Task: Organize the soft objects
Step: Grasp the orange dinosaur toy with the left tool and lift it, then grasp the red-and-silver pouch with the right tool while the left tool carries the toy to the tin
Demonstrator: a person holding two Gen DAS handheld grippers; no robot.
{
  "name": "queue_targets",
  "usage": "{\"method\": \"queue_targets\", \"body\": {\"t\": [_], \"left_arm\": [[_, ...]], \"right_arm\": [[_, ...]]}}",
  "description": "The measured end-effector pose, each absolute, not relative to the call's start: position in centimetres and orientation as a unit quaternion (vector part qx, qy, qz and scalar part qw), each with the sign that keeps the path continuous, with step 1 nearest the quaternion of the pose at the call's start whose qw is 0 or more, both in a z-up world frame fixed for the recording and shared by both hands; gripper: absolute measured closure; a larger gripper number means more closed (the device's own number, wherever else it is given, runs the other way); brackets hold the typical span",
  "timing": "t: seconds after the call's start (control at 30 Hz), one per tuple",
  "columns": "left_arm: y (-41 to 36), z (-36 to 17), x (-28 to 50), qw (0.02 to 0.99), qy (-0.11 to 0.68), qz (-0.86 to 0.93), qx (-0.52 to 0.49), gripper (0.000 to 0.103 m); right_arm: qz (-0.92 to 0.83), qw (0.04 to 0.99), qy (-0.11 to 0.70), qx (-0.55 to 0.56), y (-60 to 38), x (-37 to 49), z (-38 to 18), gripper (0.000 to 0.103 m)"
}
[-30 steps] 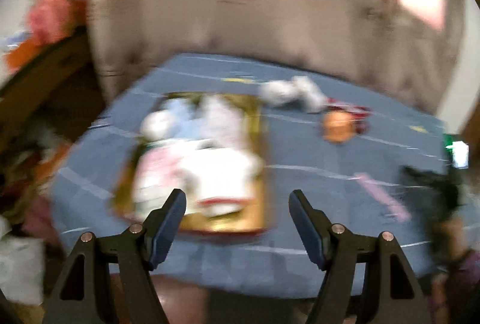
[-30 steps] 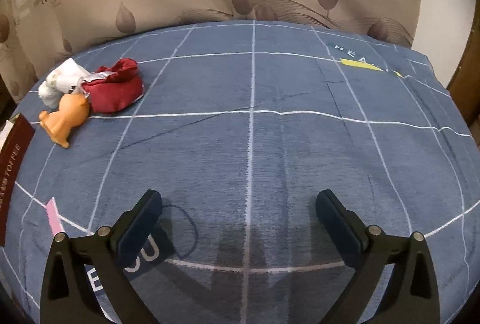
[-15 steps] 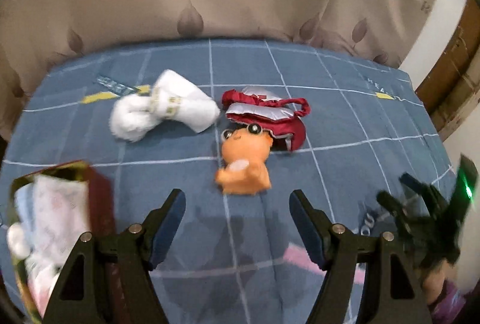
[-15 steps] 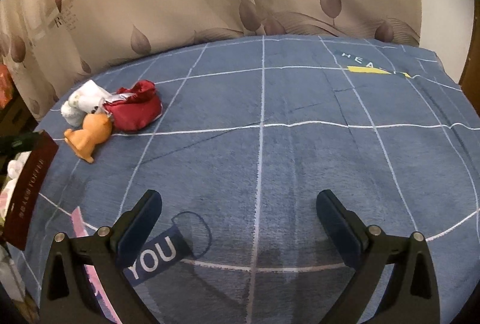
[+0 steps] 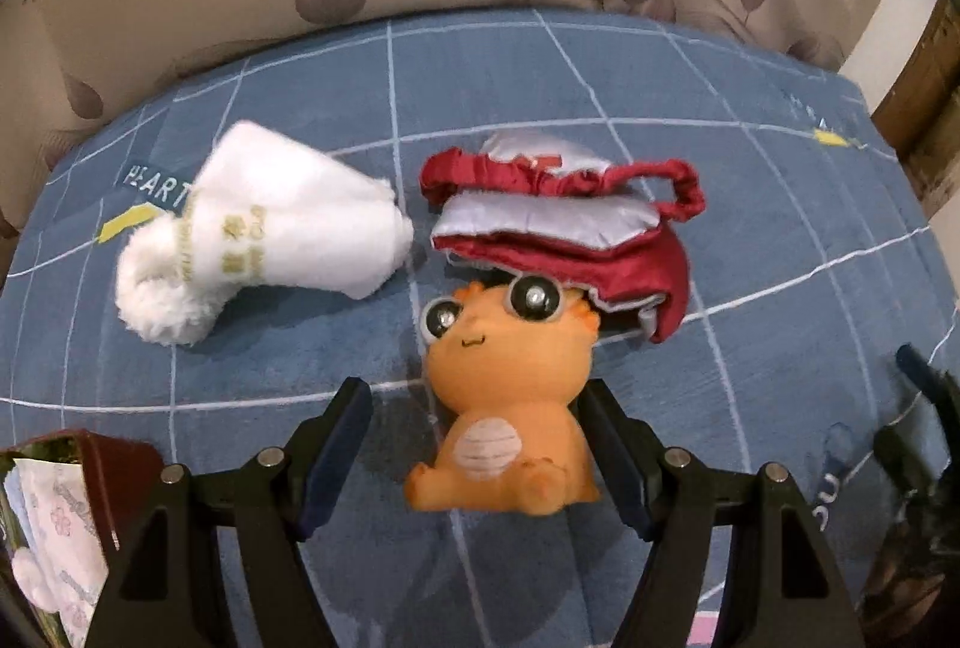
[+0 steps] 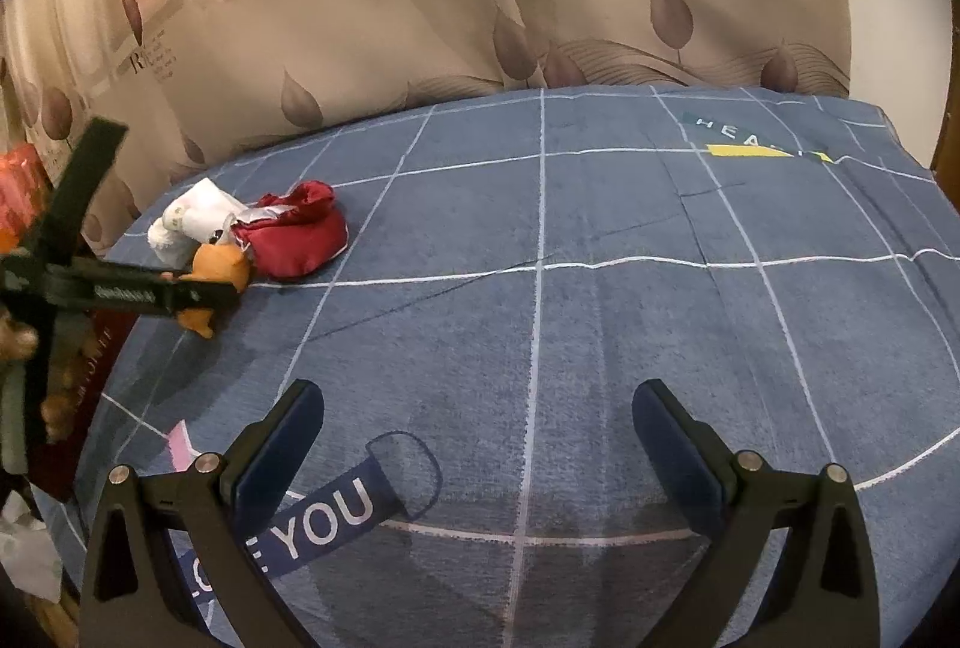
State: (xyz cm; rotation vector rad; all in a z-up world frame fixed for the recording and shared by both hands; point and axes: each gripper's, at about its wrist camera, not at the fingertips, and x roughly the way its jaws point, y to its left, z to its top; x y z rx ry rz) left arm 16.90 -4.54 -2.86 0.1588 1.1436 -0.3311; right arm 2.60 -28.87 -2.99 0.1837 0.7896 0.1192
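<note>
Left gripper (image 5: 480, 444), jaws spread wide, straddles the orange toy (image 5: 507, 408); its right pad lies just beside the toy's flank, contact uncertain. Right gripper (image 6: 480, 444), also wide and holding nothing, hovers over bare blue blanket (image 6: 600, 324). Dark red box (image 5: 78, 492), at lower left of the left wrist view, contains pale printed cloth items (image 5: 51, 516). Orange toy: seated, big glossy eyes, small smile, striped pale belly patch, head touching the red pouch (image 5: 576, 240). Pouch: crumpled red satin with silver lining and elastic rim. White plush roll (image 5: 264, 240), printed with gold characters, lies left of the pouch.
</note>
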Motion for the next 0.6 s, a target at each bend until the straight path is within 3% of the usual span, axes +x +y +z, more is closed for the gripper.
{"method": "queue_targets", "body": {"t": [0.17, 0.6], "left_arm": [[-3.6, -2.4, 14.6, 0.839, 0.523, -0.147, 0.033, 0.059], [2.8, 1.3, -1.1, 0.866, 0.472, -0.120, -0.111, 0.056]], "right_arm": [[0.050, 0.918, 0.379, 0.105, -29.5, 2.7, -2.9, 0.000], [0.050, 0.915, 0.388, 0.098, -29.3, 3.1, -3.0, 0.000]]}}
